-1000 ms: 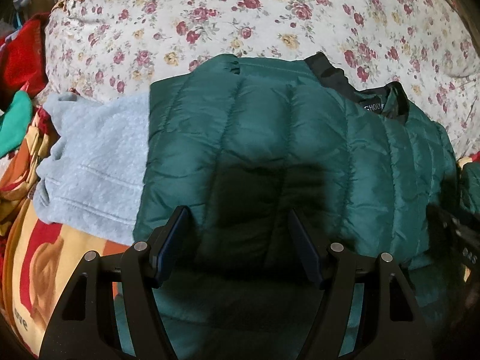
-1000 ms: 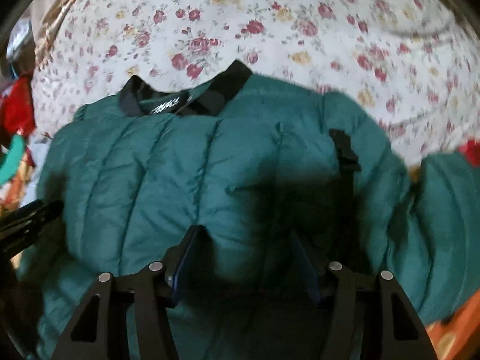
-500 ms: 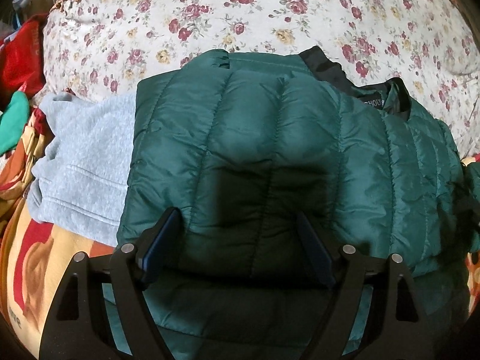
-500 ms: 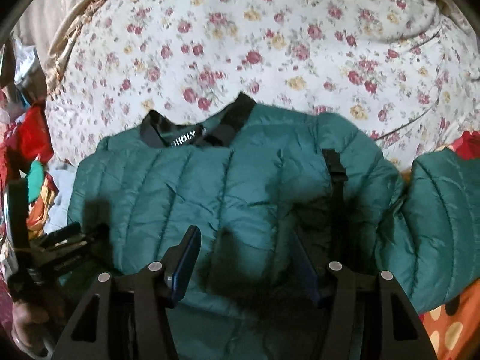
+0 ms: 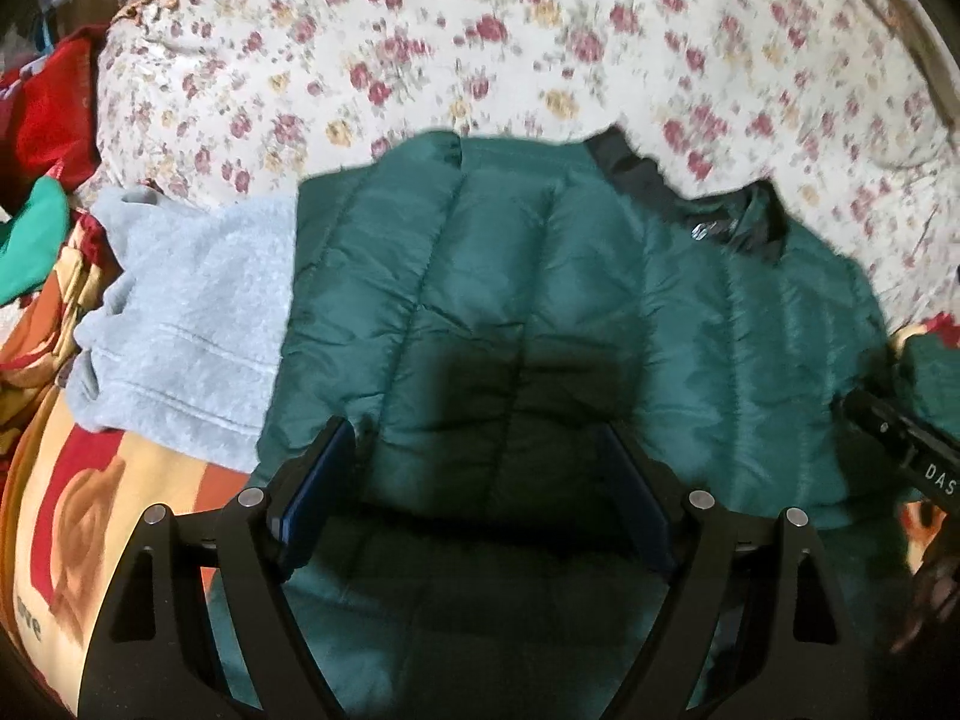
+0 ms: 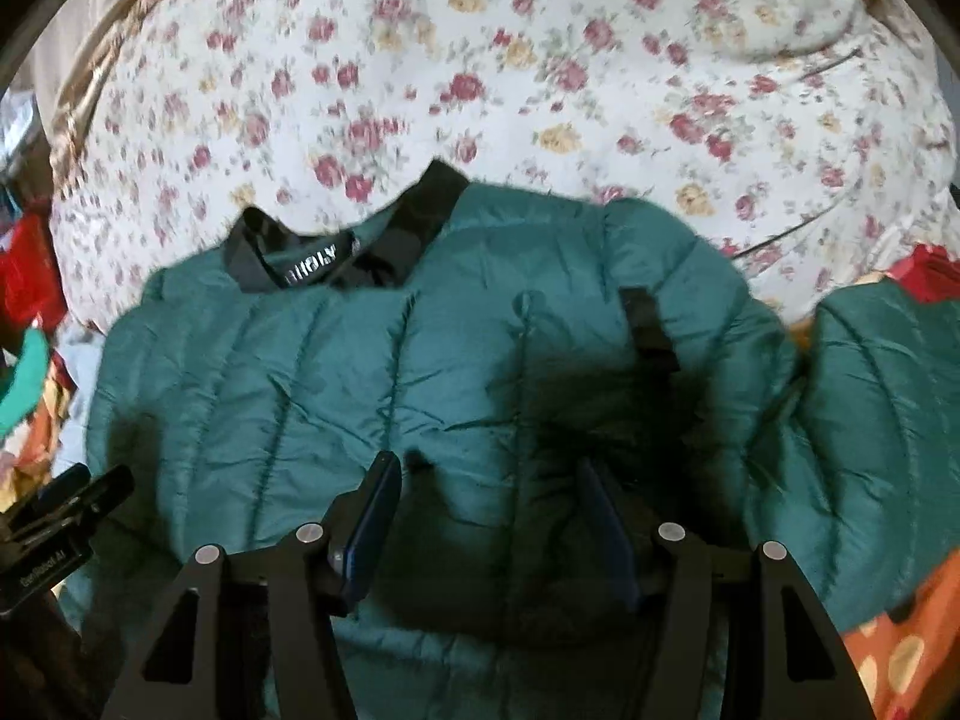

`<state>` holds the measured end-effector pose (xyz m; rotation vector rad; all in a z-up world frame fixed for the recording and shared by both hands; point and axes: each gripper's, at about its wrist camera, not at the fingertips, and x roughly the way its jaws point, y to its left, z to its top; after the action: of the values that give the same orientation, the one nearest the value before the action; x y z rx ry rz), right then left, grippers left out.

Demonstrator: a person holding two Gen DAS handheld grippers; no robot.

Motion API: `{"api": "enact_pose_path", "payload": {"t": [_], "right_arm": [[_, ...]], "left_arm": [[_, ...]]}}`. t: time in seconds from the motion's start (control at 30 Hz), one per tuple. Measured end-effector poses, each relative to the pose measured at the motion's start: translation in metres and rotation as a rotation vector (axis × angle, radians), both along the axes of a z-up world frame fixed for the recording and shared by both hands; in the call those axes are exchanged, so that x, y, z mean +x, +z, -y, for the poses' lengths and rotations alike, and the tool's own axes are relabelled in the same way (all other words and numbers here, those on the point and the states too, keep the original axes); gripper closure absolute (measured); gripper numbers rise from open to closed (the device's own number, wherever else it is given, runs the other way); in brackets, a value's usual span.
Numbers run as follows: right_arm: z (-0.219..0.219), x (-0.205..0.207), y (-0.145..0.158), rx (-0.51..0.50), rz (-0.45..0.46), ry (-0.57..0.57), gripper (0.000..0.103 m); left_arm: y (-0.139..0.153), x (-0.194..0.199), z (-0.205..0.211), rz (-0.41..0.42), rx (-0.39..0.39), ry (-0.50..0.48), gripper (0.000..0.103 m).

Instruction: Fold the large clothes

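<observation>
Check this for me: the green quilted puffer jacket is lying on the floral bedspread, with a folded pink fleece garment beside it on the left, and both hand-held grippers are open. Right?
Not quite. The folded fleece garment is light grey, not pink, as the left wrist view shows. The rest holds: the green quilted puffer jacket lies on the floral bedspread, and the left hand-held gripper and right hand-held gripper are open.

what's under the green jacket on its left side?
A grey fleece garment sticks out from under the green jacket's left edge, lying on a patterned blanket. How far the fleece runs beneath the jacket is covered, as is whatever else lies under it.
</observation>
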<state>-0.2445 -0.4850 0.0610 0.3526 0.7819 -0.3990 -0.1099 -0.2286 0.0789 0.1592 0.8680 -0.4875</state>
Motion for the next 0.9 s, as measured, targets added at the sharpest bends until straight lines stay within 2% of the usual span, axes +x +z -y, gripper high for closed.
{"api": "enact_pose_path", "payload": {"t": [0.07,0.47,0.9], "right_arm": [[-0.004,-0.01,0.007,-0.008,0.009,-0.008,0.029],[-0.024,-0.055,0.038,-0.049,0.044,-0.008,0.029],[-0.029,-0.078,0.043,-0.088,0.031,-0.011,0.029]], "left_arm": [[0.009,-0.007,-0.003,0.003,-0.017,-0.005,0.02],[0.042,-0.05,-0.006,0.051,-0.048,-0.051,0.02],[0.053,-0.083,0.01,0.081,-0.045,-0.099,0.02]]}}
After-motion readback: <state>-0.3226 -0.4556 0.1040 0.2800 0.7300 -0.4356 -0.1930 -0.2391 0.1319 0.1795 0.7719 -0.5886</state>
